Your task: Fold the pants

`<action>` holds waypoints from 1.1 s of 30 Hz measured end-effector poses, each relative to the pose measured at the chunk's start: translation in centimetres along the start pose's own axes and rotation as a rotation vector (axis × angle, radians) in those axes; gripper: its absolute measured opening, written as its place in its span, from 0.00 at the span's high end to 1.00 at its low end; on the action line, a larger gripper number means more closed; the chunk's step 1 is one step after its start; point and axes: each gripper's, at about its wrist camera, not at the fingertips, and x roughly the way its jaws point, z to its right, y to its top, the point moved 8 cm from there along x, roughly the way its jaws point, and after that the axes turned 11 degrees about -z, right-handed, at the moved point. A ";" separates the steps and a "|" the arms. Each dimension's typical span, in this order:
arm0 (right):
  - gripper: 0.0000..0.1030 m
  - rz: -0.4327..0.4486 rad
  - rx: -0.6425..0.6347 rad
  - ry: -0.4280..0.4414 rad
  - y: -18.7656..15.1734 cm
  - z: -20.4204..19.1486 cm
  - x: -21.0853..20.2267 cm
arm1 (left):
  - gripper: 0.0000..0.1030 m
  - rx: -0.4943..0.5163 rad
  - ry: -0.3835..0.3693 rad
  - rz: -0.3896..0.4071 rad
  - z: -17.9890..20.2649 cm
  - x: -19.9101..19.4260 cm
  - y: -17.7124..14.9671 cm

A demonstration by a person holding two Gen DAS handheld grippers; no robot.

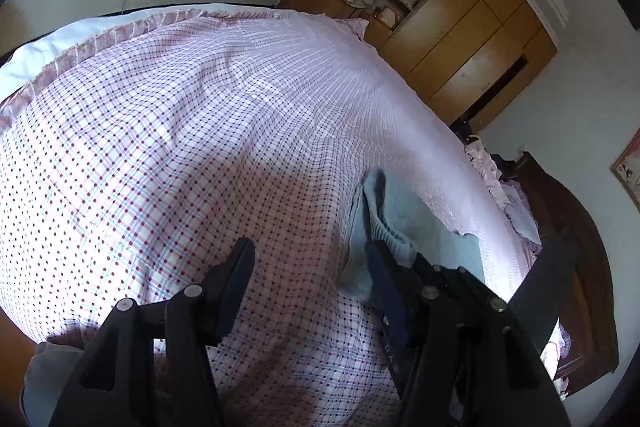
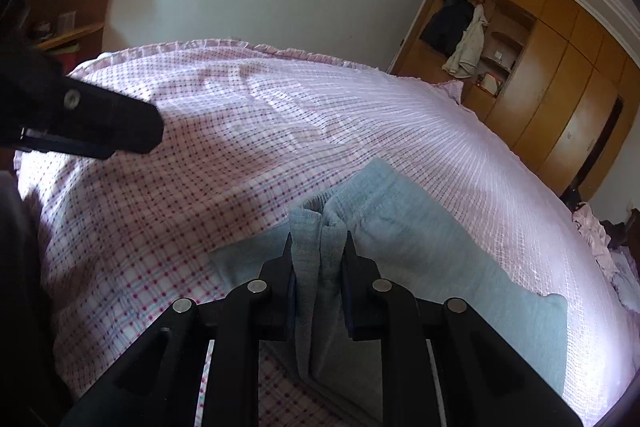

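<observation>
Light blue pants (image 2: 420,247) lie on a bed with a pink checked sheet (image 2: 200,147). My right gripper (image 2: 318,247) is shut on a bunched fold of the pants at their near edge, the fabric pinched between both fingers. In the left wrist view the pants (image 1: 384,223) show at the right, beside my right finger (image 1: 384,279). My left gripper (image 1: 310,251) is open and empty over the checked sheet (image 1: 160,147), just left of the pants. It also shows in the right wrist view (image 2: 120,127) at the far left, above the sheet.
A wooden wardrobe (image 2: 560,67) with hanging clothes (image 2: 464,35) stands past the bed's far right. Crumpled pink bedding (image 1: 508,187) and a dark wooden headboard (image 1: 568,227) lie to the right. A wooden shelf (image 2: 76,7) stands at the far left.
</observation>
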 end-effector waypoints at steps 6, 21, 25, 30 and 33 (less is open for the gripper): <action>0.84 -0.014 0.024 0.075 0.1 -0.6 0.6 | 0.39 -0.020 -0.005 0.002 -0.5 -0.2 -0.1; 0.73 0.133 0.530 0.445 -4.7 12.4 -7.5 | 0.33 0.286 0.045 0.031 9.8 0.4 0.4; 1.00 0.122 0.704 0.434 -11.0 19.5 -9.1 | 0.34 0.420 -0.012 0.040 15.0 3.2 0.5; 1.00 0.046 0.760 0.427 -15.3 19.9 -8.7 | 0.99 0.489 0.066 -0.124 16.4 10.4 -2.0; 1.00 -0.017 0.739 0.424 -17.2 18.3 -7.3 | 0.99 0.486 0.182 -0.153 14.6 12.4 -3.3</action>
